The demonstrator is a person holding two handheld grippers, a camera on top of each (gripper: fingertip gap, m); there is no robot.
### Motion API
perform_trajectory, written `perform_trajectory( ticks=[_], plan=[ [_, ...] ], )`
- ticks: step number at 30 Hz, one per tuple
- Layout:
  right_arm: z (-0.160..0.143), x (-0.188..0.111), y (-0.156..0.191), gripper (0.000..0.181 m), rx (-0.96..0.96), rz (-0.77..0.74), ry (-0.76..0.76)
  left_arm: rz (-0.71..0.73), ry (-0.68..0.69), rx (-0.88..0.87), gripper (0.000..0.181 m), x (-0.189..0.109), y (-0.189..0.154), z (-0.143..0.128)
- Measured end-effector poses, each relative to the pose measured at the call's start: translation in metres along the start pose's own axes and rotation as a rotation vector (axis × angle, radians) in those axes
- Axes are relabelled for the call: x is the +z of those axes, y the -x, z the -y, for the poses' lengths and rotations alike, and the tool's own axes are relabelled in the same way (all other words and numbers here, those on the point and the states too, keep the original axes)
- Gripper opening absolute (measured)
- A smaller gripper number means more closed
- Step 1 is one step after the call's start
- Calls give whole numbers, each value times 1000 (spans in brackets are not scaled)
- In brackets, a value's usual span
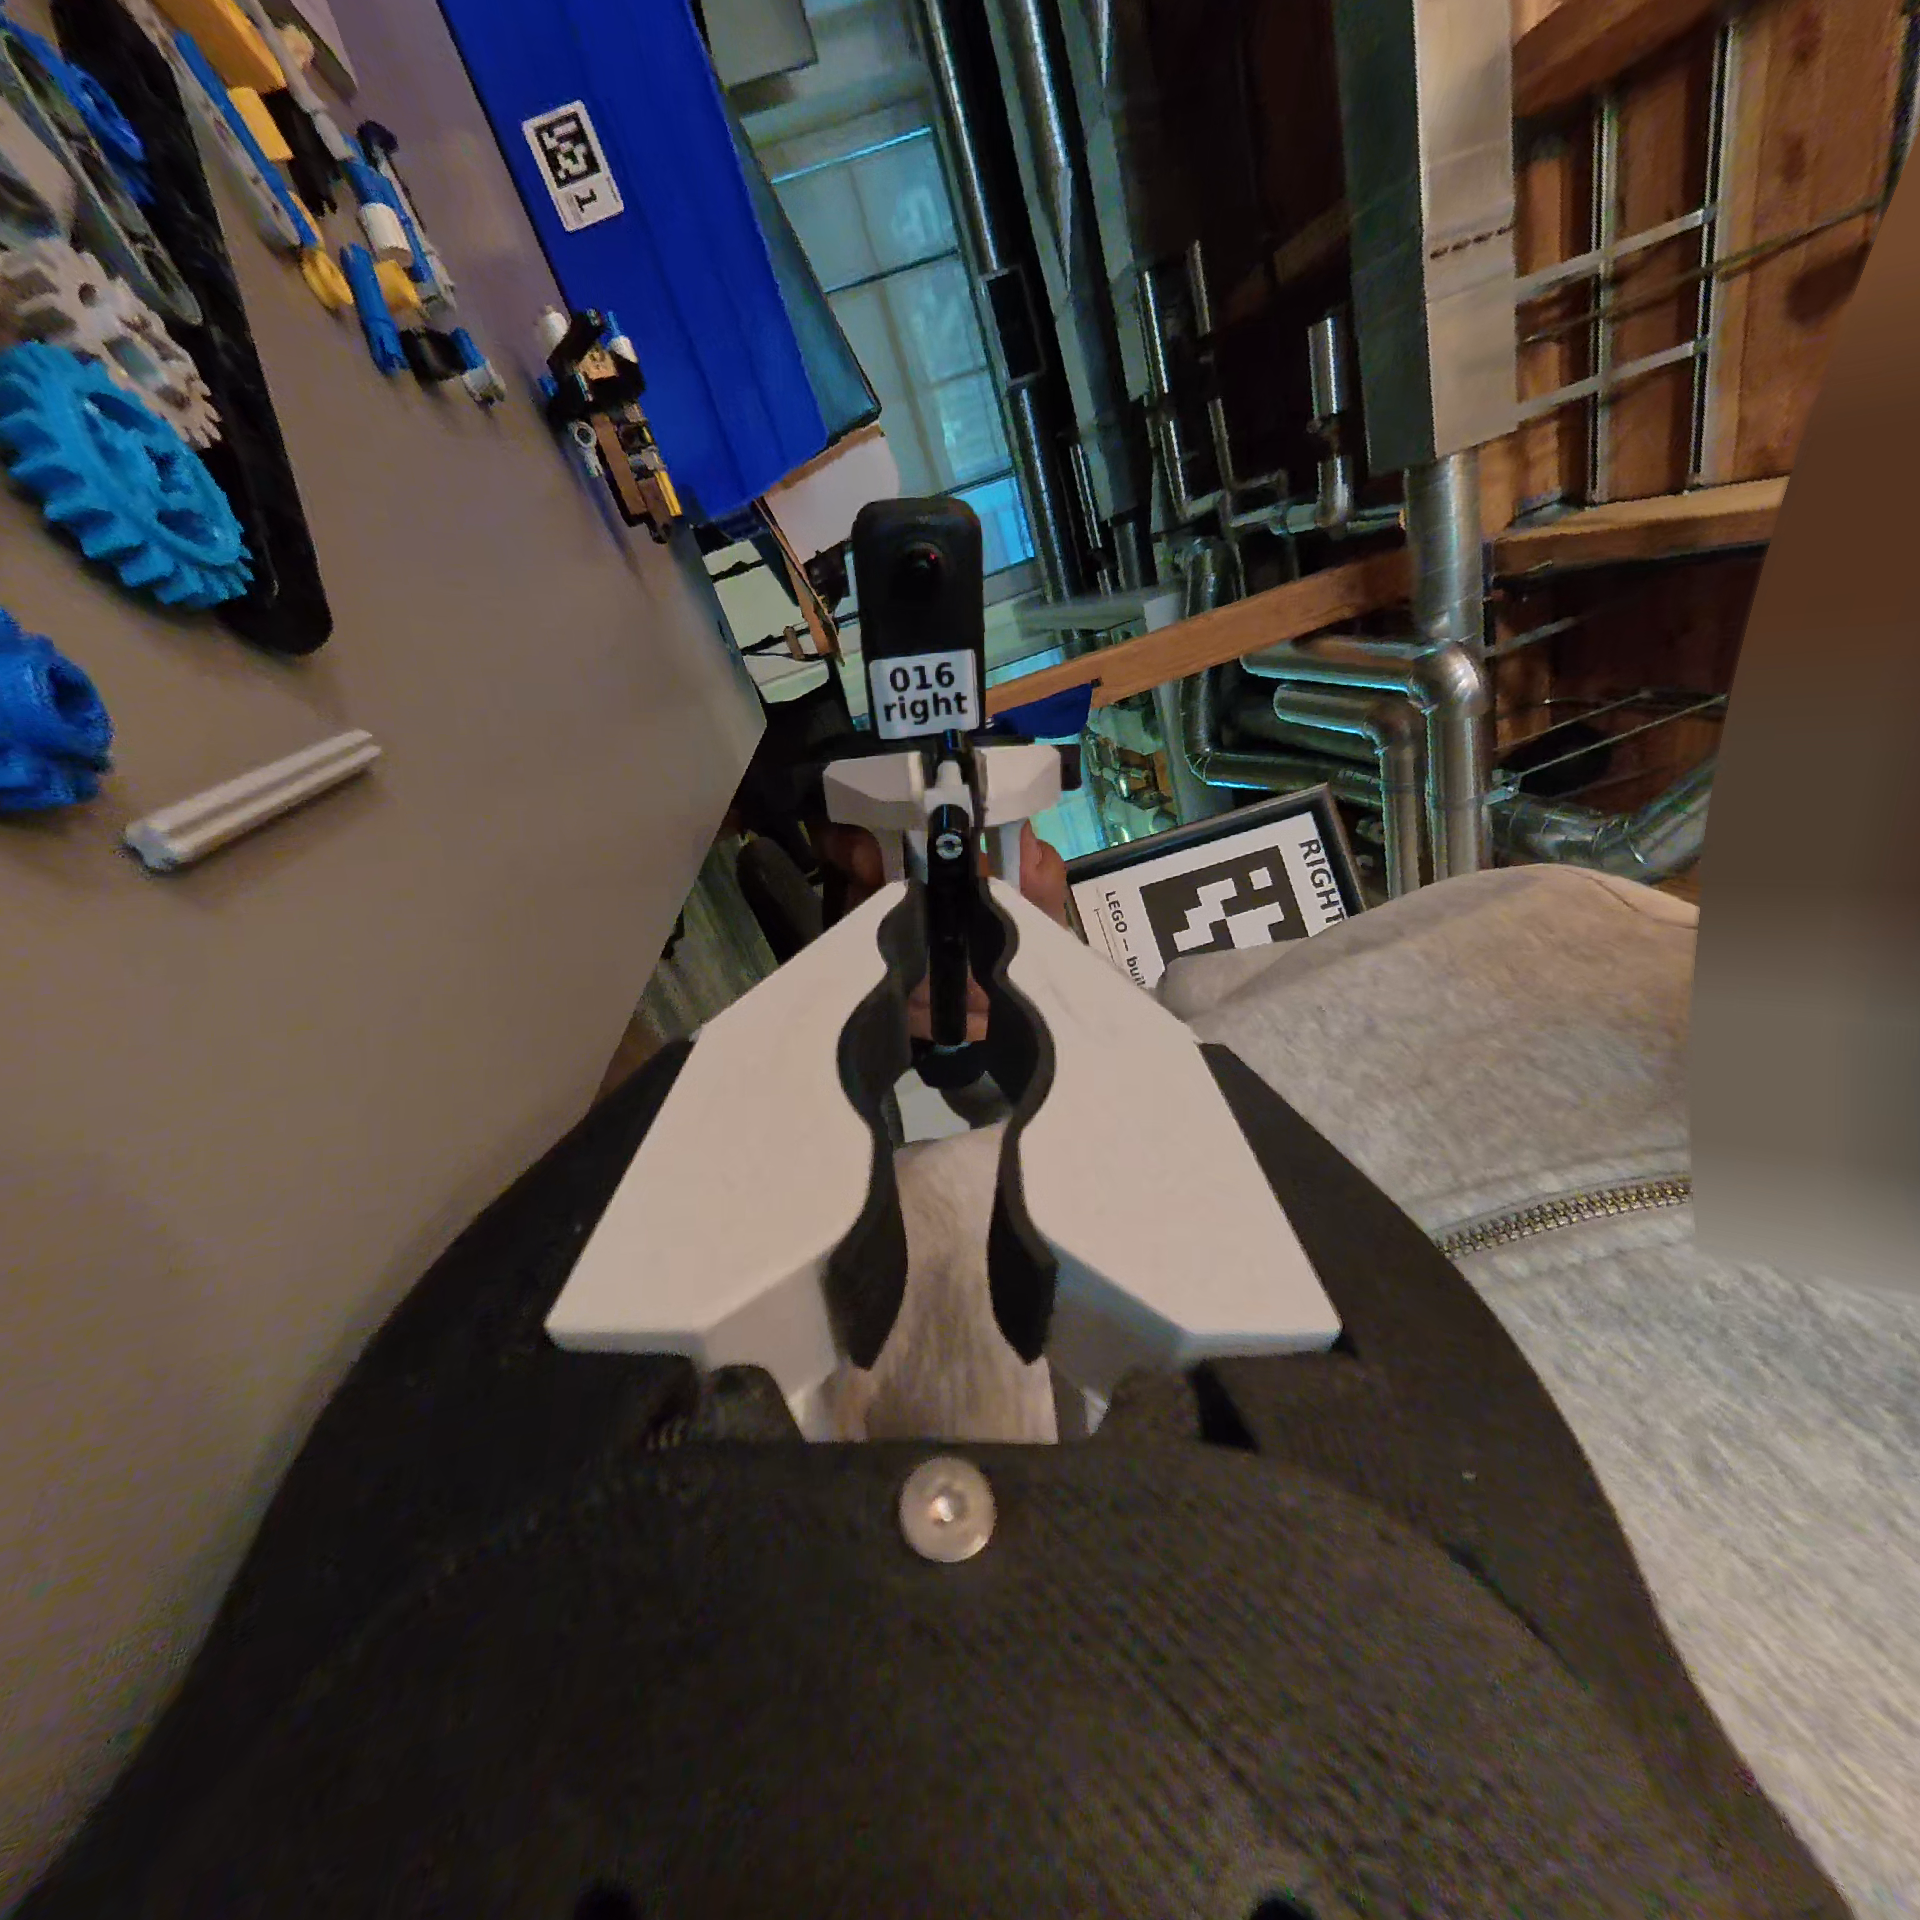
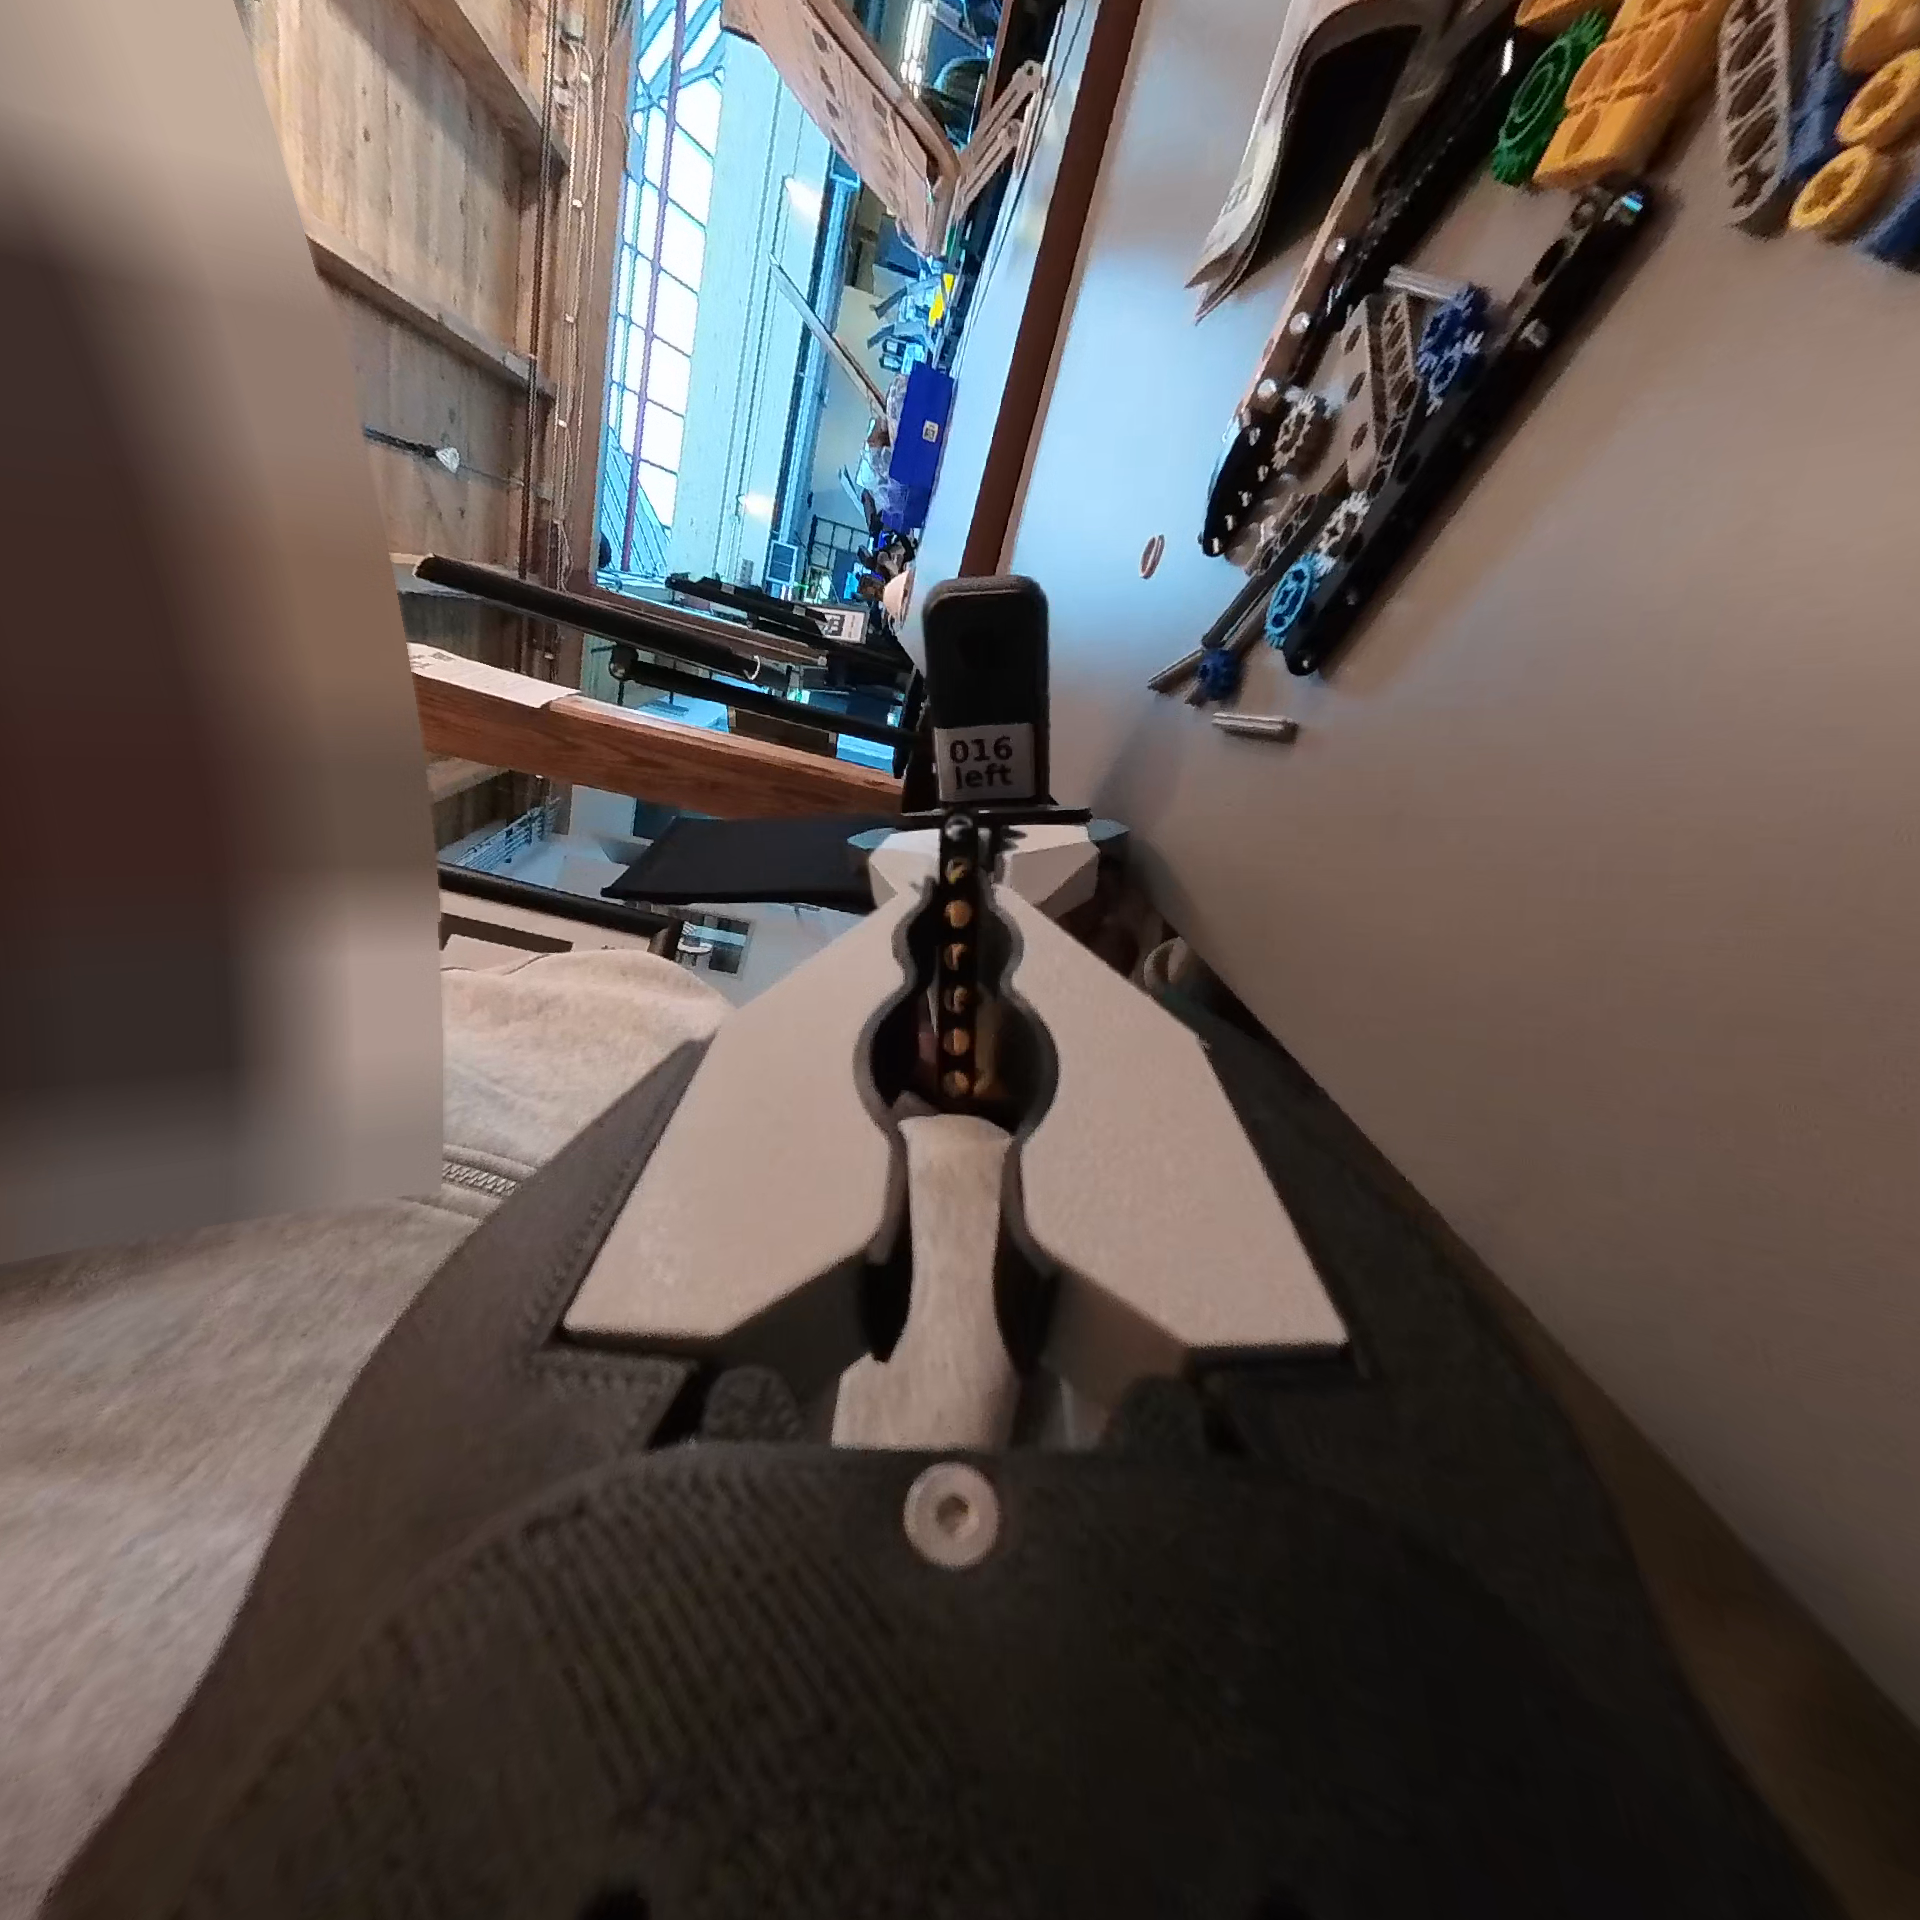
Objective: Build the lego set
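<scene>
Both views are rolled sideways, and the two grippers face each other above the table edge. My left gripper (image 1: pixel 948 906) is shut on one end of a thin black Lego beam (image 1: pixel 948 961). The right gripper (image 1: pixel 940 795) faces it and holds the far end. In the right wrist view, my right gripper (image 2: pixel 961 906) is shut on the same black beam (image 2: pixel 956 987), which has a row of holes with tan pins. The left gripper (image 2: pixel 992 847) faces it just beyond. The beam hangs in the air between them.
The grey table (image 1: pixel 395 935) holds blue gears (image 1: pixel 114 488), a white axle (image 1: pixel 249 795), a small black assembly (image 1: pixel 613 416) and a blue box (image 1: pixel 665 260). The right wrist view shows black beams with gears (image 2: pixel 1403 447), yellow parts (image 2: pixel 1621 94) and a grey axle (image 2: pixel 1252 725). A person's grey hoodie (image 1: pixel 1507 1091) is close by. Both grippers' tips are close together, under 4 cm apart.
</scene>
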State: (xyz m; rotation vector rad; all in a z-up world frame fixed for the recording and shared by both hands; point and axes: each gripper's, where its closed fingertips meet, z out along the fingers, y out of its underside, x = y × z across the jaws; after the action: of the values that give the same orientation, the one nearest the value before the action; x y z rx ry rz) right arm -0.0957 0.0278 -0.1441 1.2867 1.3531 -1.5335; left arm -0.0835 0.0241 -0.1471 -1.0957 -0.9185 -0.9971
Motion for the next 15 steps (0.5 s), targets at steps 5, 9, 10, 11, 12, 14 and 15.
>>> perform_trajectory(
  ticks=[5,9,10,11,12,14,15],
  plan=[
    [0,0,-2,4,10,-1,1,7,8,-7,5,0,1,-1],
    [0,0,-3,5,14,-5,-2,7,11,-15,5,0,2,-1],
    [0,0,-3,5,13,-8,0,7,11,-15,5,0,2,-1],
    [0,0,-3,5,12,-13,4,9,14,-15,5,0,2,-2],
    [0,0,-3,5,2,-23,10,13,16,-16,5,0,3,-2],
    [-1,0,-4,5,-27,-46,25,17,19,-13,5,0,3,-2],
    [-1,0,-4,4,-37,-55,33,14,18,-14,5,0,3,-2]
  ],
)
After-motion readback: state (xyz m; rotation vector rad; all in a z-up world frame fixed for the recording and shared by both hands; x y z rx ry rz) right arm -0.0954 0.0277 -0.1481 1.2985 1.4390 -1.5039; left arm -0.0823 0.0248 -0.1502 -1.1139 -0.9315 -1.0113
